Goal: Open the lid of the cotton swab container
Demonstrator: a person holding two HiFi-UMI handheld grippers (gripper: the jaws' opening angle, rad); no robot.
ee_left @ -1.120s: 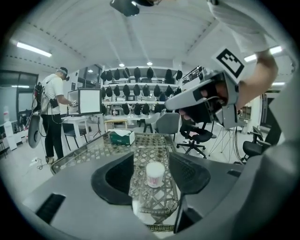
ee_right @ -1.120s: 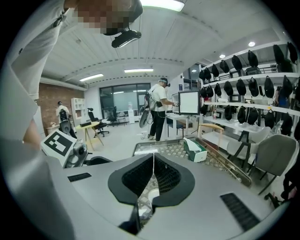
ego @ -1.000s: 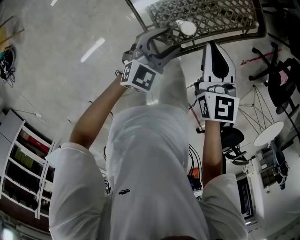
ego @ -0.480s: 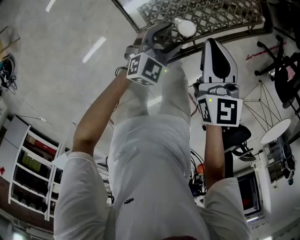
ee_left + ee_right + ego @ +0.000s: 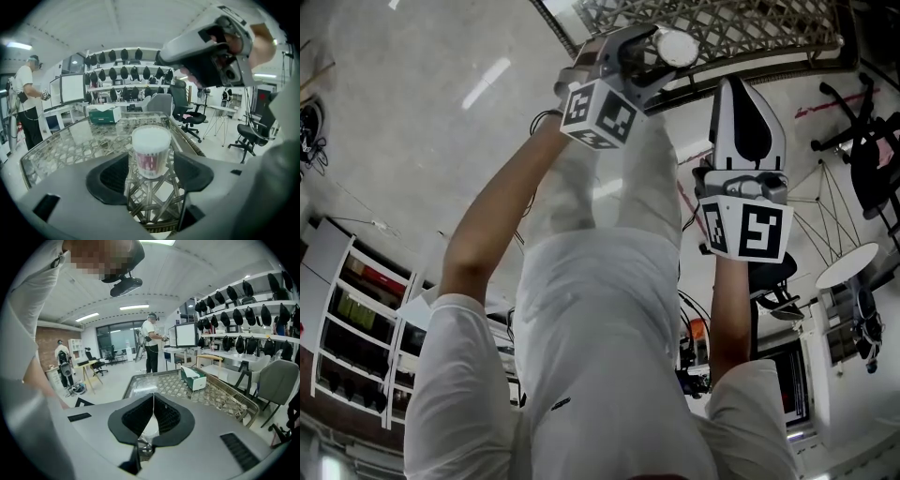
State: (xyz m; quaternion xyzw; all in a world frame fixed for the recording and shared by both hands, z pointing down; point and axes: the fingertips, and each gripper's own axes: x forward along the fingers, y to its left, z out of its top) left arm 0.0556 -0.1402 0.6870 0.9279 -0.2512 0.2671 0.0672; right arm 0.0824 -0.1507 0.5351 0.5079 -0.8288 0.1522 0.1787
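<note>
The cotton swab container [image 5: 151, 150] is a clear round tub with a white lid and stands upright on the glass-topped lattice table [image 5: 70, 145]. In the head view its lid [image 5: 677, 47] shows at the table's near edge. My left gripper [image 5: 150, 171] is open. Its jaws have just been opening, and the tub stands between their tips with a gap on each side. My right gripper [image 5: 153, 404] is shut on nothing. It hangs to the right of the tub [image 5: 735, 89], short of the table edge, and shows at the upper right of the left gripper view [image 5: 211, 47].
A green and white tissue box [image 5: 104, 114] lies further back on the table [image 5: 193, 377]. Office chairs [image 5: 187, 117] and a white round stool [image 5: 847, 265] stand to the right. People [image 5: 151, 343] stand beyond the table, near desks with monitors and shelves of dark items.
My left gripper has moved up the picture to the tub and its jaws have spread wider around it. The right gripper has shifted only slightly.
</note>
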